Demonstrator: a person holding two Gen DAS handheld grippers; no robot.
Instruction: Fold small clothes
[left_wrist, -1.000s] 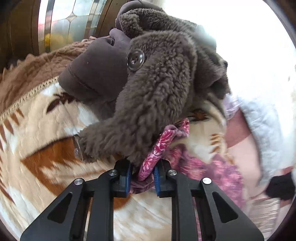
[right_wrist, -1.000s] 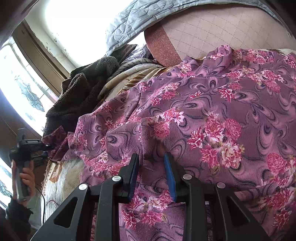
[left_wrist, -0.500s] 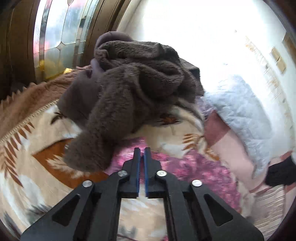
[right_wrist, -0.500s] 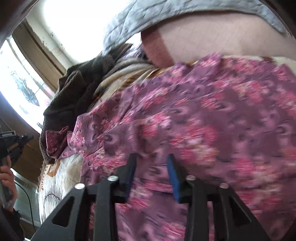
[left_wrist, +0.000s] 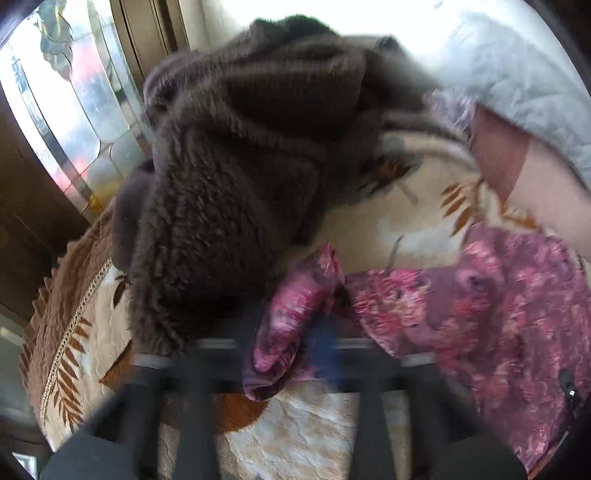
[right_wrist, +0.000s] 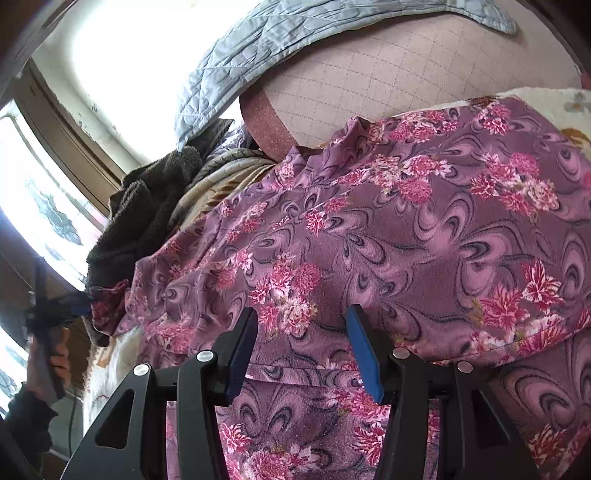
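Observation:
A purple garment with pink flowers (right_wrist: 424, 236) lies spread on a cream leaf-patterned blanket (left_wrist: 413, 229). My right gripper (right_wrist: 301, 328) is open, its jaws wide apart just over the garment's folded lower edge, holding nothing. My left gripper (left_wrist: 288, 332) is blurred by motion; a bunched end of the floral garment (left_wrist: 291, 314) sits between its fingers, and they look closed on it. In the right wrist view the left gripper (right_wrist: 79, 308) holds the garment's far left tip.
A heap of brown fleece clothing (left_wrist: 240, 177) sits just beyond the left gripper, by a window (left_wrist: 66, 92). A grey-blue quilted cover (right_wrist: 295, 48) and a pink quilted cushion (right_wrist: 424, 85) lie behind the garment.
My left gripper was shut and empty half a second ago; it has moved and now has the garment's end between its fingers. My right gripper's jaws have opened wider.

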